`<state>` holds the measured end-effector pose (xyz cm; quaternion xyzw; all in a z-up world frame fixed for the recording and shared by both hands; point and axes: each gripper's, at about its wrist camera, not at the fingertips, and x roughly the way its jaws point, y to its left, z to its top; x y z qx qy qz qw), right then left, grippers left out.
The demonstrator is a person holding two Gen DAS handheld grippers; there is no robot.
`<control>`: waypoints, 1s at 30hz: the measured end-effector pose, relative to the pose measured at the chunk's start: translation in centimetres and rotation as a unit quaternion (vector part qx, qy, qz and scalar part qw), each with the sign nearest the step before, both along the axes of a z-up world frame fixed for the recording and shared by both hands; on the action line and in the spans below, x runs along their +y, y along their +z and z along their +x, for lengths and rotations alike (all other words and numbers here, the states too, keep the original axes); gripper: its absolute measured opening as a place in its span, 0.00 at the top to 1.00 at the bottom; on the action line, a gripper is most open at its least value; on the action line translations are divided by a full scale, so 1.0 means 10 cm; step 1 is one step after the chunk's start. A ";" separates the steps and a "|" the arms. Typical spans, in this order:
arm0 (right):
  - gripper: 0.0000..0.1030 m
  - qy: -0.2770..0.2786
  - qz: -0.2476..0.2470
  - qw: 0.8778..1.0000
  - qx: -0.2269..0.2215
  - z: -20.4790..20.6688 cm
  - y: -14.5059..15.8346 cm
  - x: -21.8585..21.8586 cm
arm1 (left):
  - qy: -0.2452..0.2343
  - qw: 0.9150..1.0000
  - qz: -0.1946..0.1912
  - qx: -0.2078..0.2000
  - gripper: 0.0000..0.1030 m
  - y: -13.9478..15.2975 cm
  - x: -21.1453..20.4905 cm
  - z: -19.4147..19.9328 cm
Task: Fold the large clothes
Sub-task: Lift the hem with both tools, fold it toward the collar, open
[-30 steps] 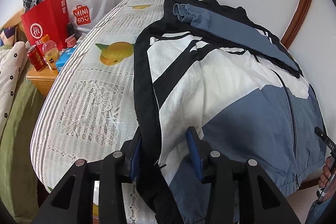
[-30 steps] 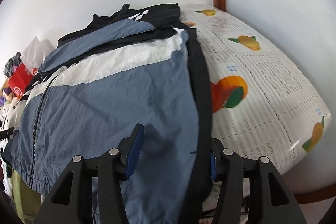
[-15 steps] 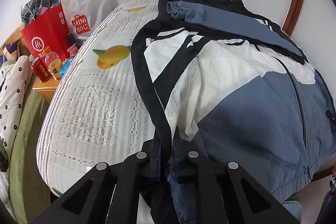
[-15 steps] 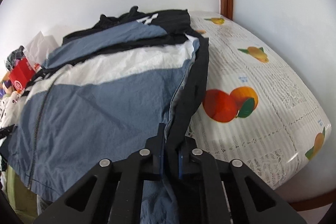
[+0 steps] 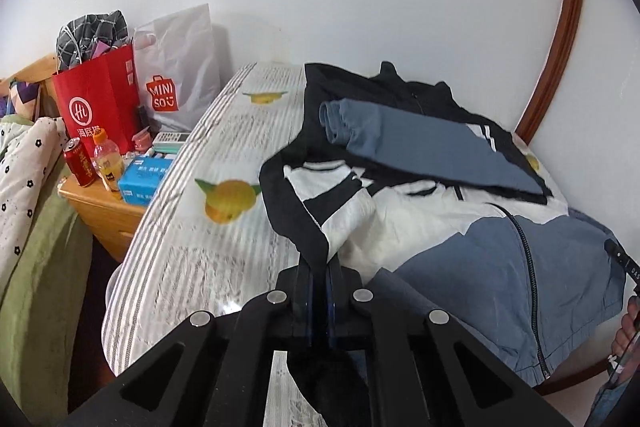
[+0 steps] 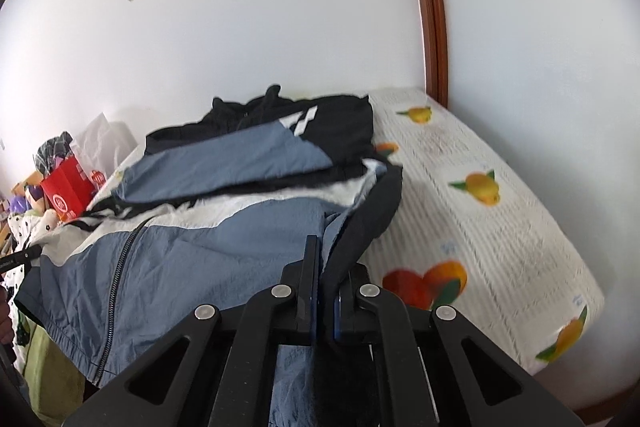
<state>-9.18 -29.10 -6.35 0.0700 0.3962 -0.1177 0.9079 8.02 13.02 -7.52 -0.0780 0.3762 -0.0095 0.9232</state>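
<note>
jacket (image 5: 460, 239): spread on the fruit-print bed (image 5: 192, 267), blue sleeve folded across its chest | left gripper (image 5: 319, 281): clamped on the black side edge, lifting it | right gripper (image 6: 323, 285): pinching the opposite black edge, raised

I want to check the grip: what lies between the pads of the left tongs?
The jacket's black side edge lies between them, pinched by the shut left tongs; the left wrist view shows it.

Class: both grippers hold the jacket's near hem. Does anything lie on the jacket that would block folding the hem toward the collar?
Nothing visible does. Only the jacket's own folded blue sleeve lies across its chest.
</note>
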 end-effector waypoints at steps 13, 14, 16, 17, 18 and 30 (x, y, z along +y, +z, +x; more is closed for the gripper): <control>0.95 -0.007 0.017 1.000 -0.025 0.82 0.28 -0.11 | 0.012 1.000 0.005 -0.020 0.95 0.38 -0.05 0.72; 0.95 -0.006 0.019 0.999 -0.025 0.90 0.28 -0.13 | 0.011 1.000 0.008 -0.020 0.95 0.40 -0.07 0.80; 0.95 -0.009 0.019 1.000 -0.023 1.03 0.26 -0.16 | 0.011 1.000 0.012 -0.020 0.95 0.41 -0.09 0.91; 0.95 -0.008 0.019 1.000 -0.021 1.10 0.25 -0.17 | 0.012 1.000 0.016 -0.018 0.95 0.42 -0.11 0.99; 0.95 -0.006 0.018 1.000 -0.019 1.18 0.23 -0.19 | 0.012 1.000 0.018 -0.017 0.95 0.42 -0.13 1.05; 0.95 -0.003 0.023 1.000 -0.002 1.83 -0.02 -0.35 | 0.016 0.999 0.032 0.008 0.95 0.31 -0.21 1.74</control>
